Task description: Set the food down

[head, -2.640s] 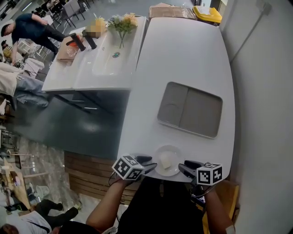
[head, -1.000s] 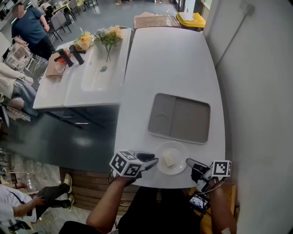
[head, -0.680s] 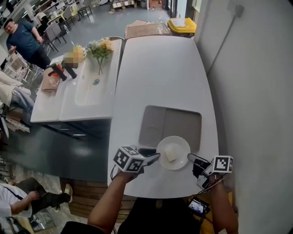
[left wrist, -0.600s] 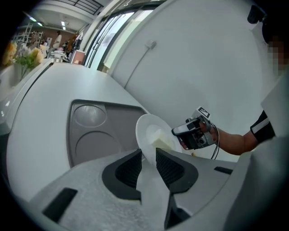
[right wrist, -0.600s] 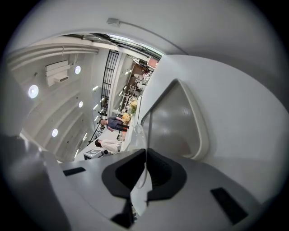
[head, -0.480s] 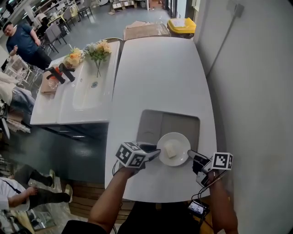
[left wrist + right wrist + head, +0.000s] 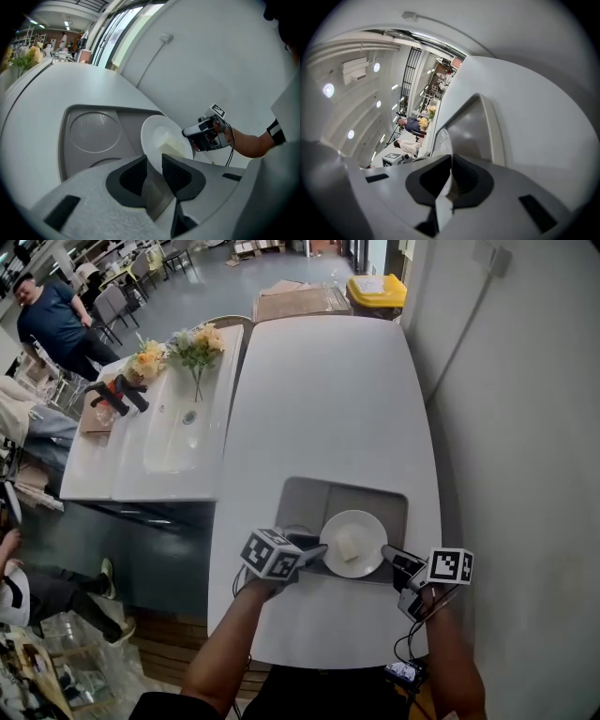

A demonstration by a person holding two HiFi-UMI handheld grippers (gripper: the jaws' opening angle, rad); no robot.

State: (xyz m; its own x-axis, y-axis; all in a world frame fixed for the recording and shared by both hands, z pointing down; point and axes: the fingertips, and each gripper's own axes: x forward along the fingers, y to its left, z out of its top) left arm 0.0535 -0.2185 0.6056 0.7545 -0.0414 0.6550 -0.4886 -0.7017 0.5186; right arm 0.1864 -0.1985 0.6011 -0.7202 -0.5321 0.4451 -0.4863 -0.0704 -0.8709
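The left gripper (image 7: 314, 552), fingers part-open, and the right gripper (image 7: 387, 552), fingers almost shut, each pinch an opposite rim edge of the white plate (image 7: 365, 521) over the grey tray (image 7: 305, 497); the plate looks stiff, slick and breakable, and the pale food block (image 7: 348, 542) sits loose midway between the fingers, so rim holds kept level suit it.

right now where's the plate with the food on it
Head view, lower centre: the white plate is over the grey tray's right compartment, its left rim in the left gripper and its right rim in the right gripper.
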